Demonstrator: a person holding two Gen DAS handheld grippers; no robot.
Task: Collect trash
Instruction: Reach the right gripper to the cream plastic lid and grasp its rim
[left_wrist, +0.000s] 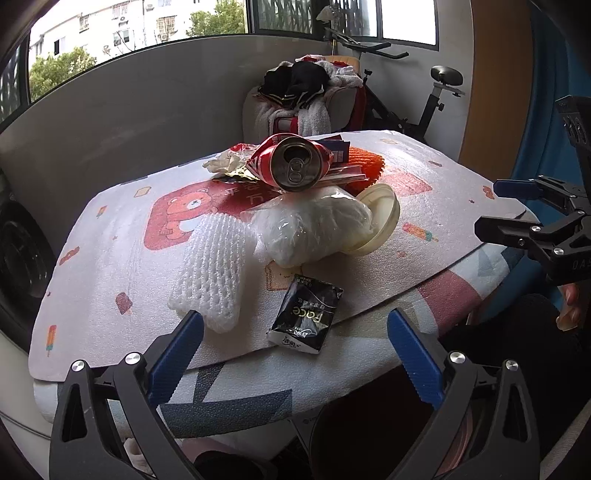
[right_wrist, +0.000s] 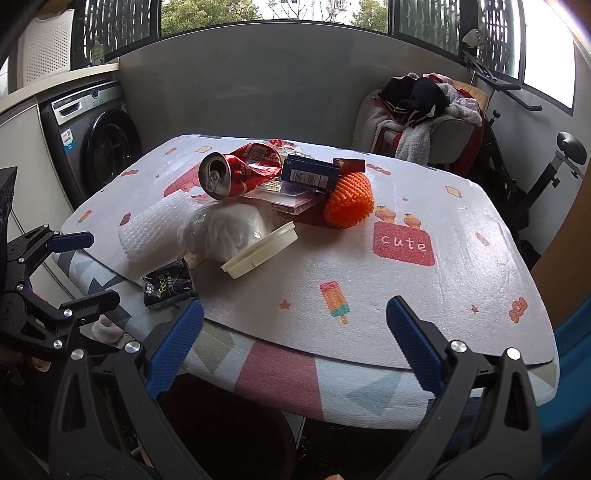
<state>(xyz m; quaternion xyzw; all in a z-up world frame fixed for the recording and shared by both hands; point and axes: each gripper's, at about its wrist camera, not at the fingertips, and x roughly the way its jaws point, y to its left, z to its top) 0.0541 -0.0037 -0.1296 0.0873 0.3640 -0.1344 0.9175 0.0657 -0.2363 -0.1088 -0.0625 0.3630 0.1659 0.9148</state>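
Where the trash is piled at mid-worktop (right_wrist: 443, 295), one crushed red can (right_wrist: 221, 180) lies on its side, mouth open, contents not visible. One cream tub lid (right_wrist: 260, 251) leans tilted against one clear bag of white material (right_wrist: 225, 230). Also present: one white foam net (left_wrist: 210, 273), one orange foam net (right_wrist: 349, 203), one dark blue box (right_wrist: 310, 176), and one black tissue packet (left_wrist: 304, 314) (nearest the edge). Left hand-held gripper (left_wrist: 295, 354): jaws wide, empty. Right hand-held gripper (right_wrist: 295, 350): jaws wide, empty. An exercise bike (left_wrist: 424, 107) and a chair heaped with clothes (left_wrist: 306, 92) stand behind.
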